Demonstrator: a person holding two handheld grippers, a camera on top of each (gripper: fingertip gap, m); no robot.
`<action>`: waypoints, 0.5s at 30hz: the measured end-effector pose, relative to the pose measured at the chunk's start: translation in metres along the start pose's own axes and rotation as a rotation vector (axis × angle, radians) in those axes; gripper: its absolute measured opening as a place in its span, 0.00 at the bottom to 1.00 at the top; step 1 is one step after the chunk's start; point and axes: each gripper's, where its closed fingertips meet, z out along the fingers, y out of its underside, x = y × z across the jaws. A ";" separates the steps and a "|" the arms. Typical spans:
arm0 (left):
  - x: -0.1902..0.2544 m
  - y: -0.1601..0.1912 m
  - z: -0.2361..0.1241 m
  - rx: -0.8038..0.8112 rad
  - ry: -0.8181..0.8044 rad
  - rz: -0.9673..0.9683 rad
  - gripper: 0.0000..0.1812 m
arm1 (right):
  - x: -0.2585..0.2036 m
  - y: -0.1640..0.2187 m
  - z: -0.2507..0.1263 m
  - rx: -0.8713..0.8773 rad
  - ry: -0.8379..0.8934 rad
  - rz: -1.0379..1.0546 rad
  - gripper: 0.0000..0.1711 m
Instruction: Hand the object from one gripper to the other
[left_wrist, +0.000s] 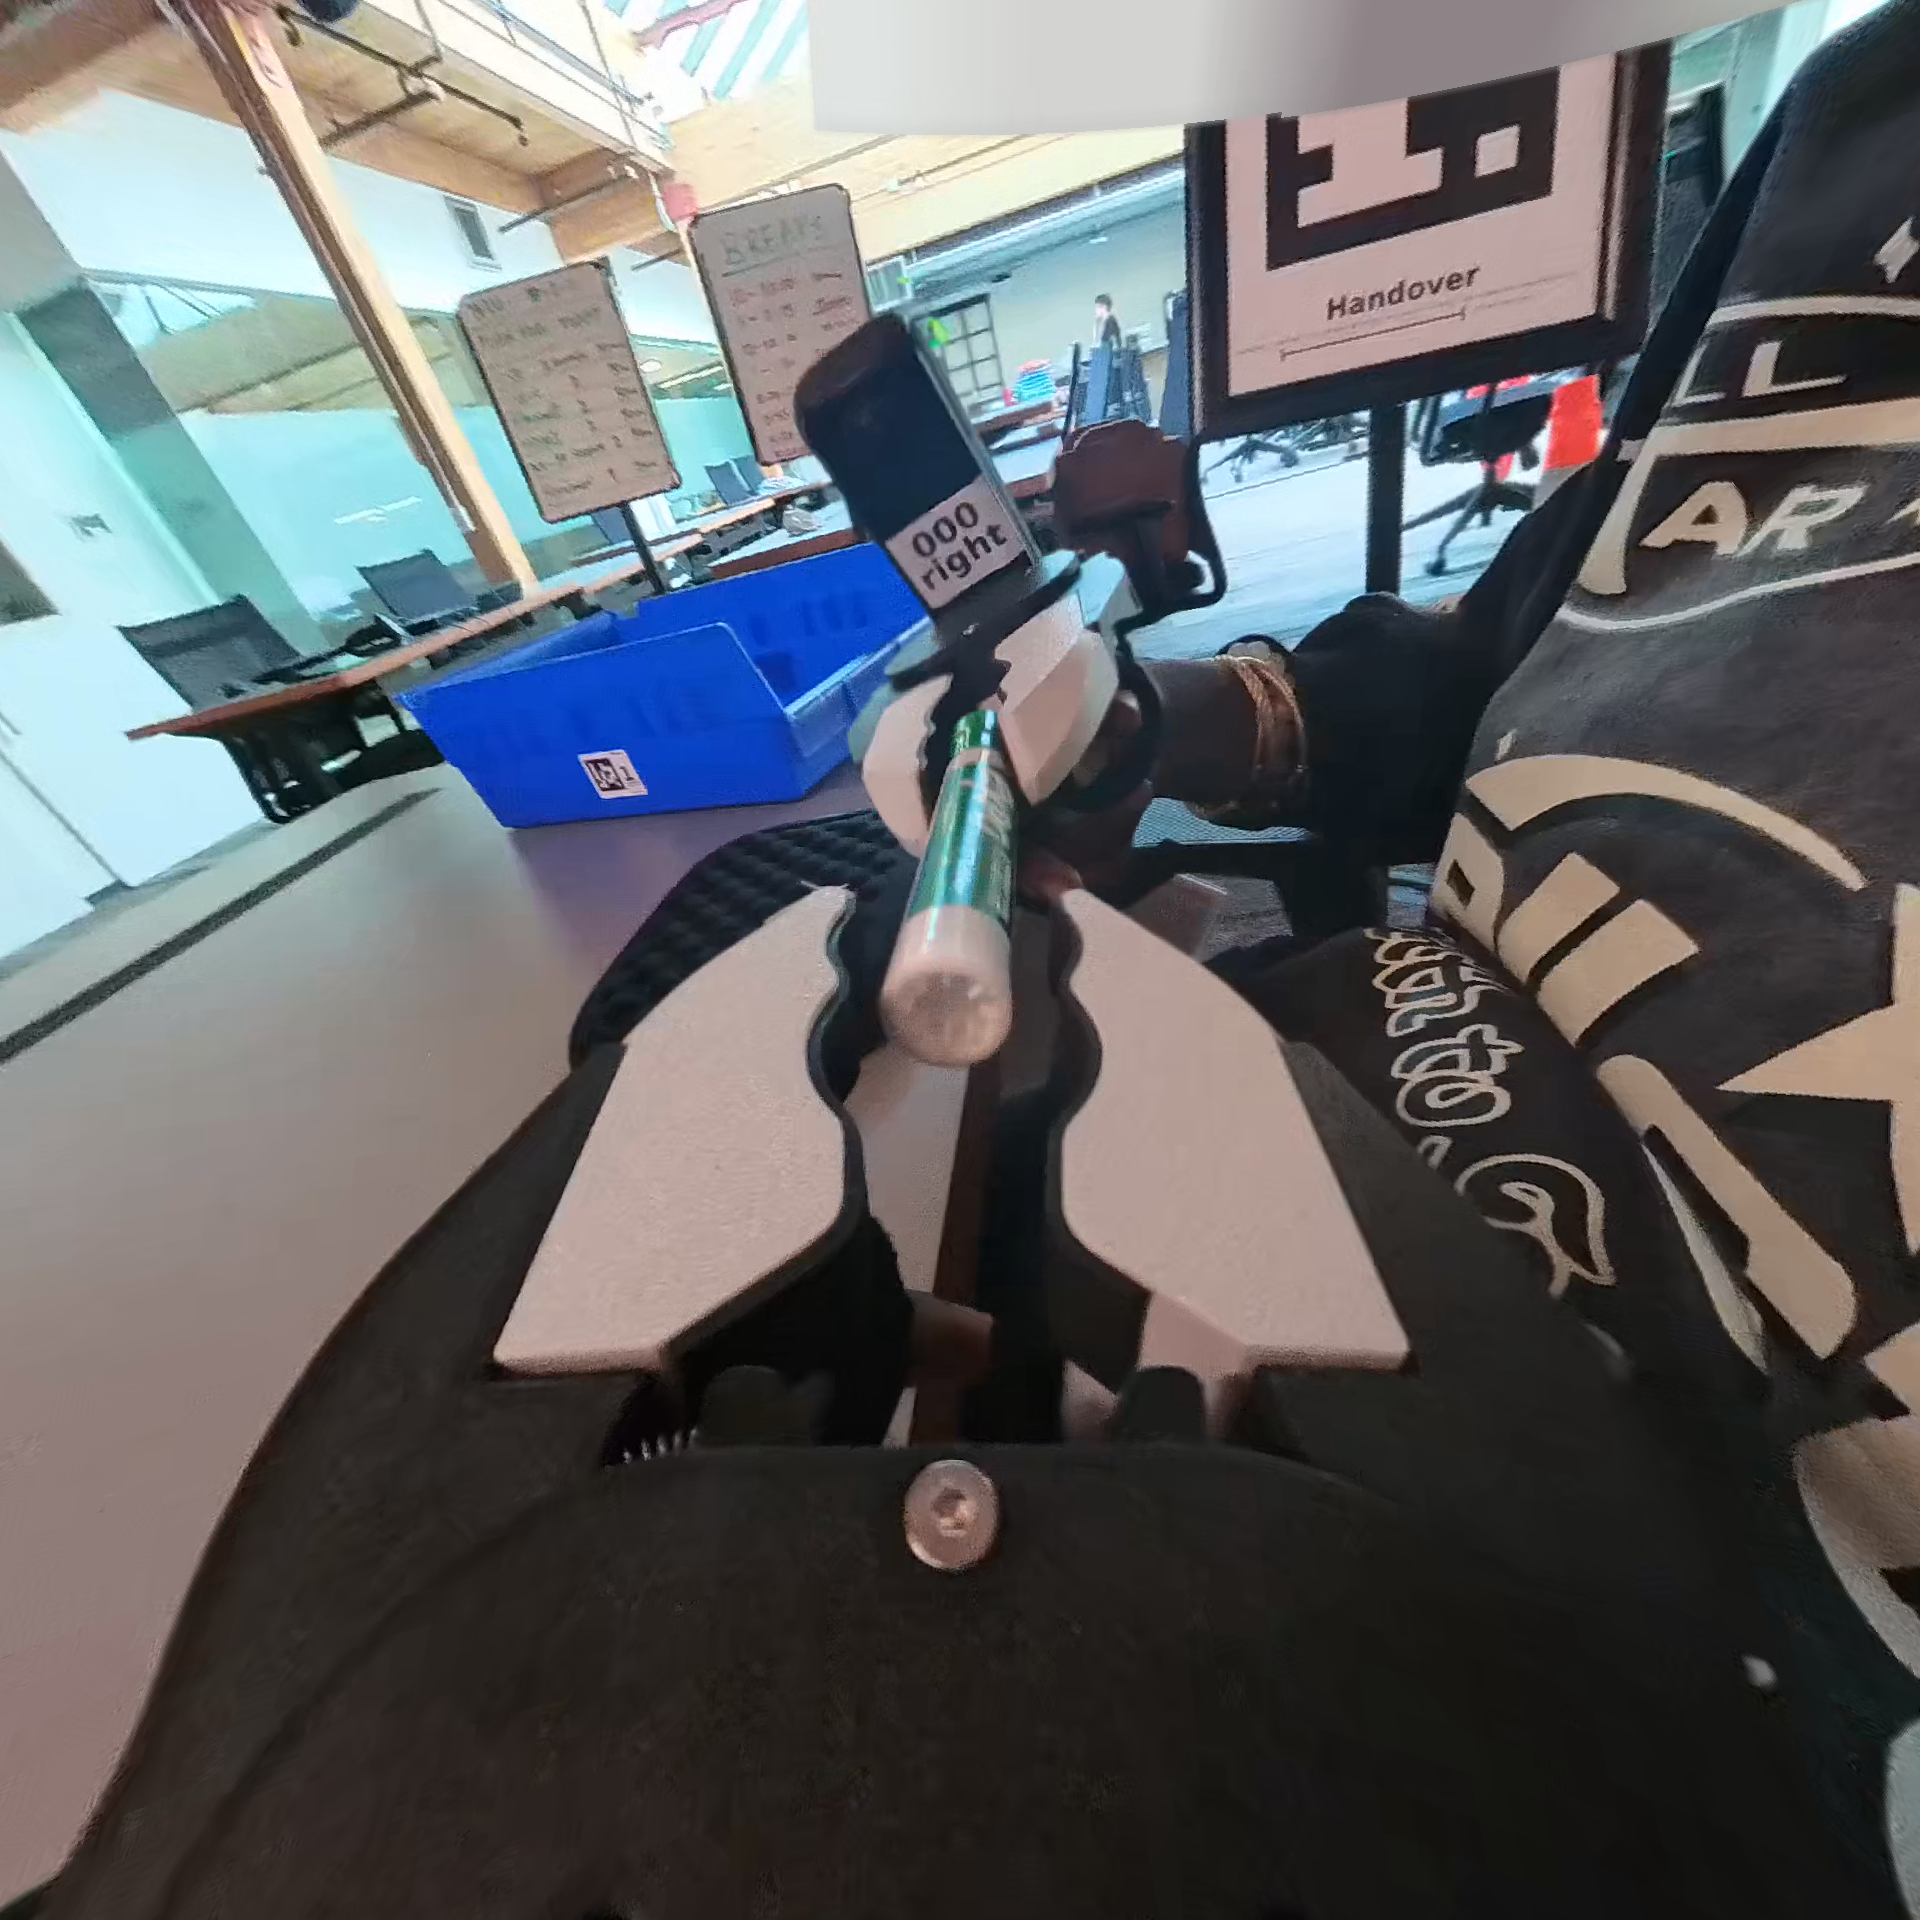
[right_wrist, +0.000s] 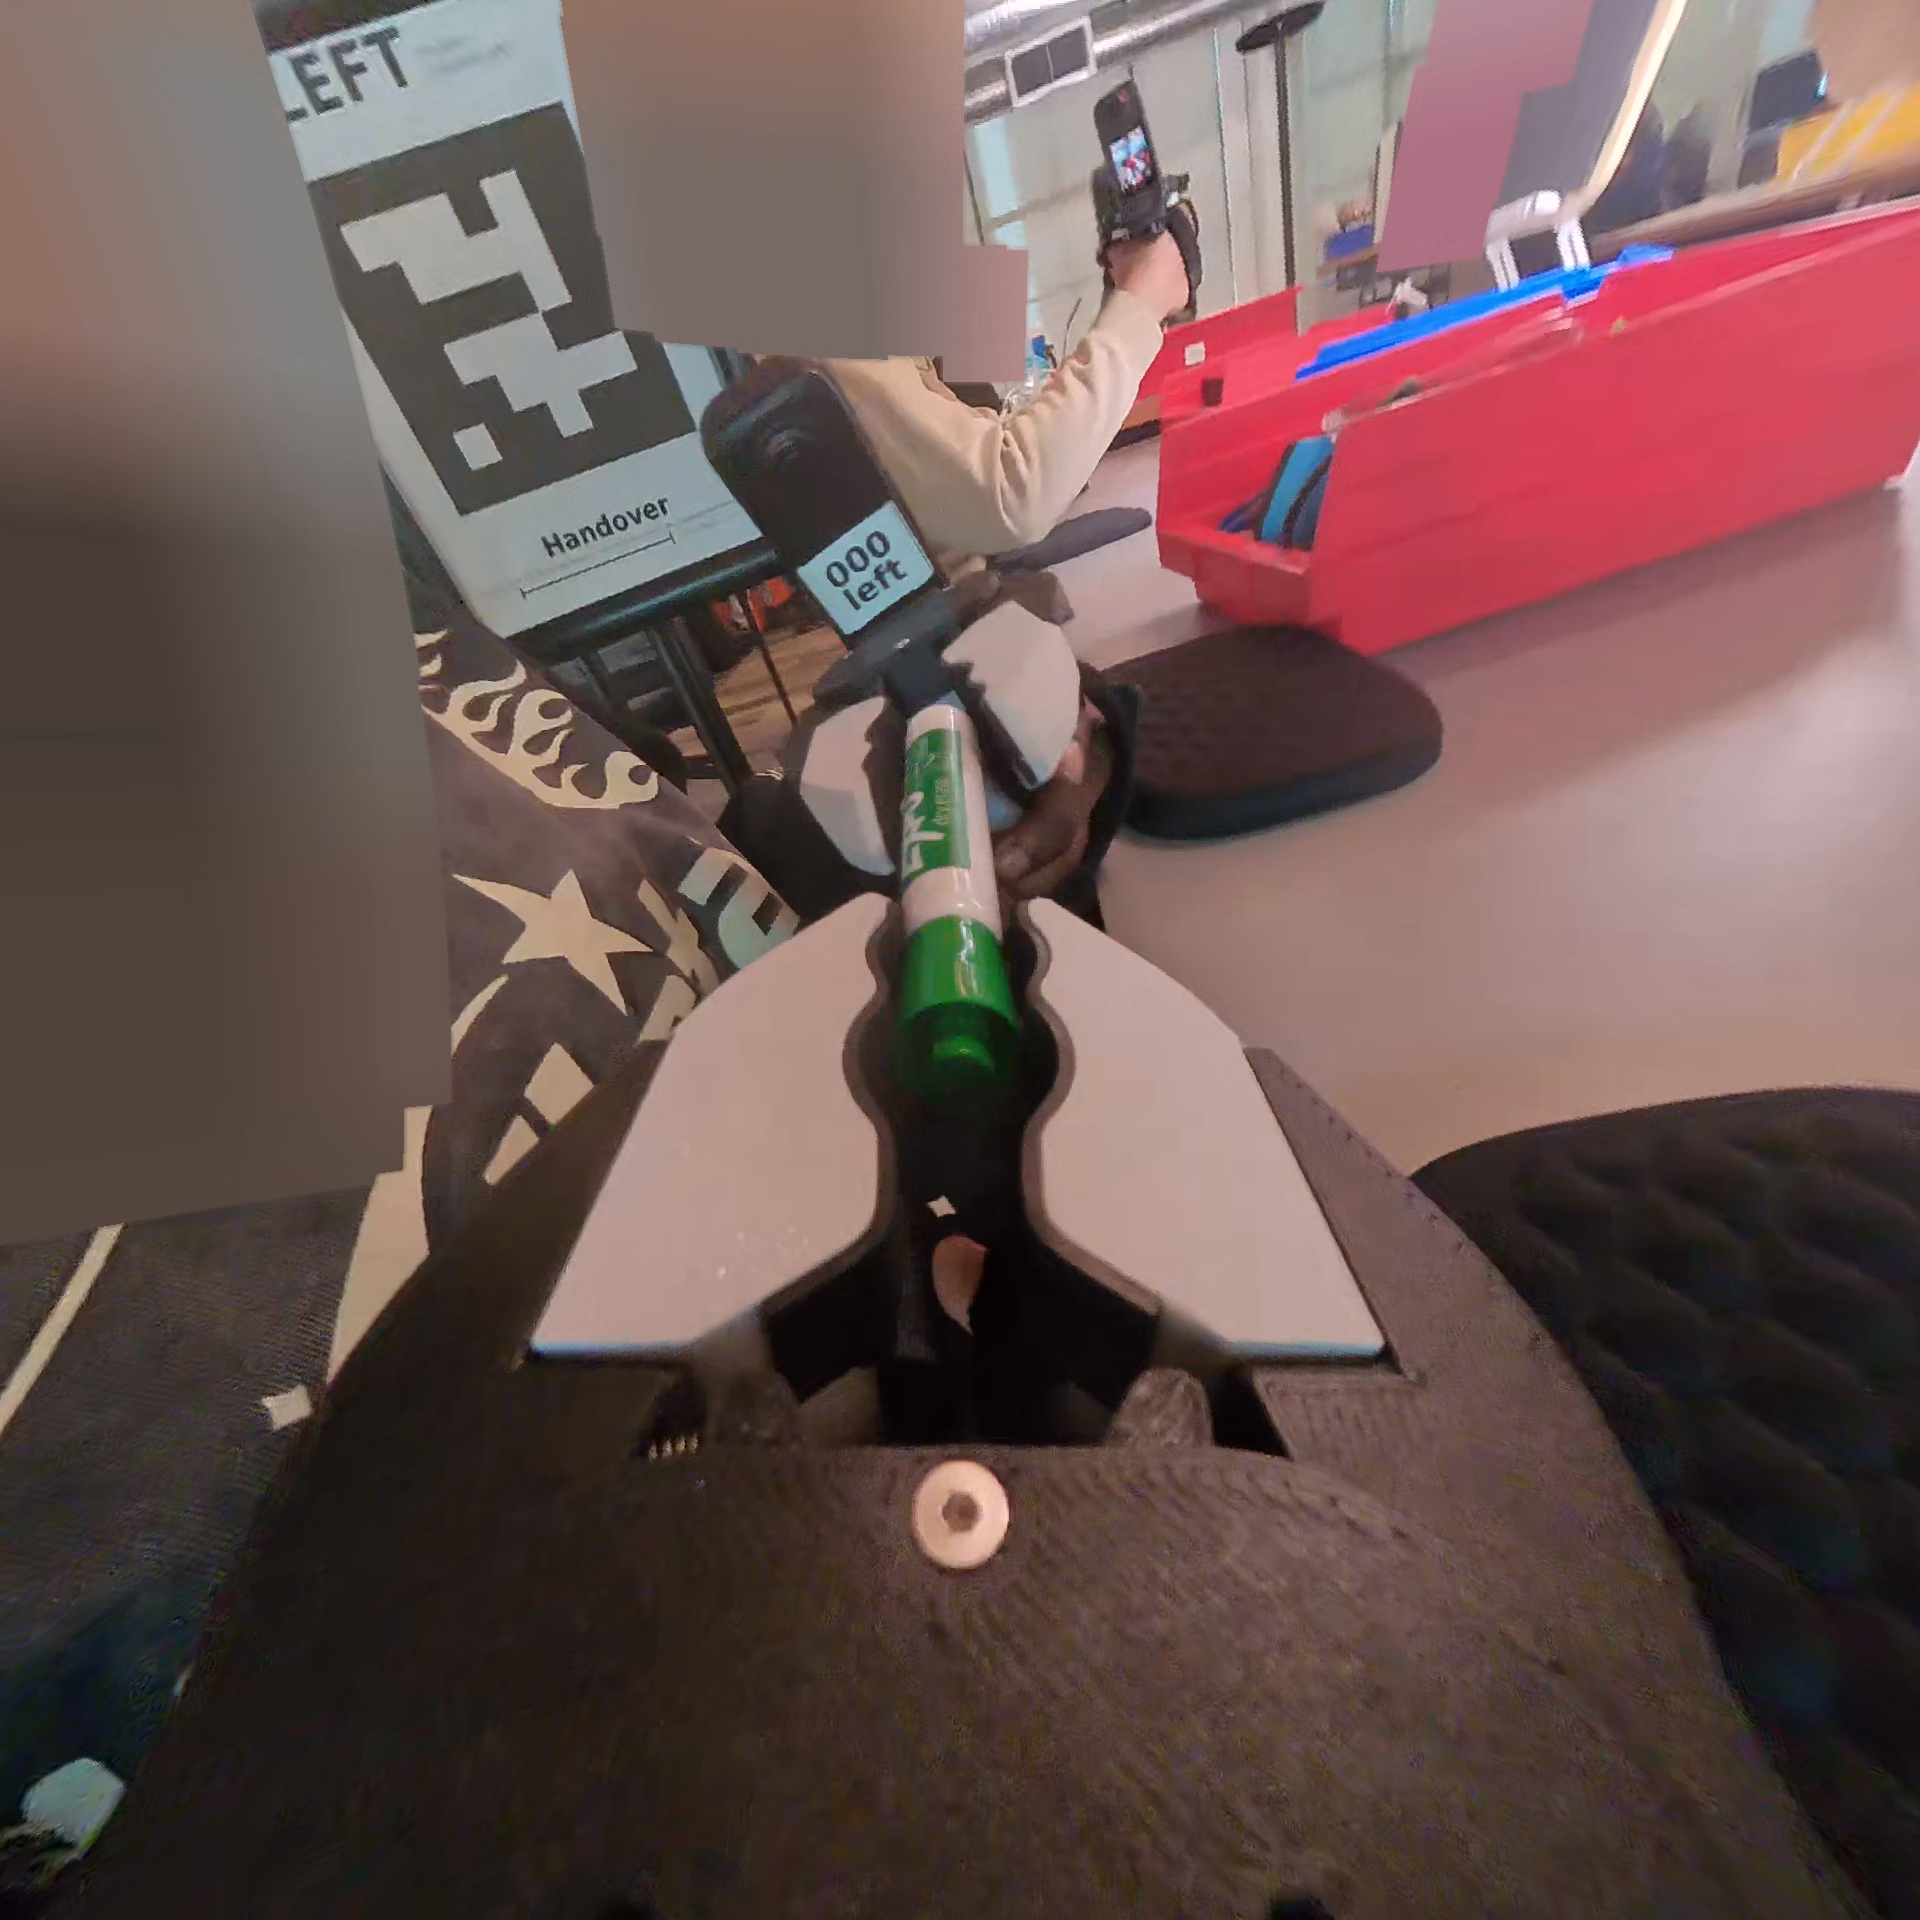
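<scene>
Both grippers are meeting nose to nose over the desk (left_wrist: 260, 1039), sharing one marker.

The left gripper (left_wrist: 951, 940) is pinching the marker's (left_wrist: 961, 862) white end, the right gripper (right_wrist: 951, 935) is clamping its green cap; white barrel with green label bridging them.

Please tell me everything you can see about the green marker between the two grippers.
The marker is a slim, plastic-looking cylinder: white barrel with a green printed label, a glossy green cap at one end and a flat white butt at the other. It spans level between the grippers above the table. The right gripper closes around the cap; the left gripper has its fingers beside the butt end, but contact there is unclear.
</scene>
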 end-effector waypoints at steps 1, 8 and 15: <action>0.000 -0.001 0.000 0.005 0.001 -0.001 0.16 | 0.000 0.002 0.001 -0.008 -0.001 0.020 0.12; 0.005 0.003 -0.001 -0.020 0.073 -0.127 0.11 | -0.002 0.003 0.002 -0.009 -0.001 -0.059 0.12; 0.002 -0.001 0.000 0.047 0.159 -0.519 0.11 | -0.008 -0.010 -0.003 0.073 0.116 -0.483 0.19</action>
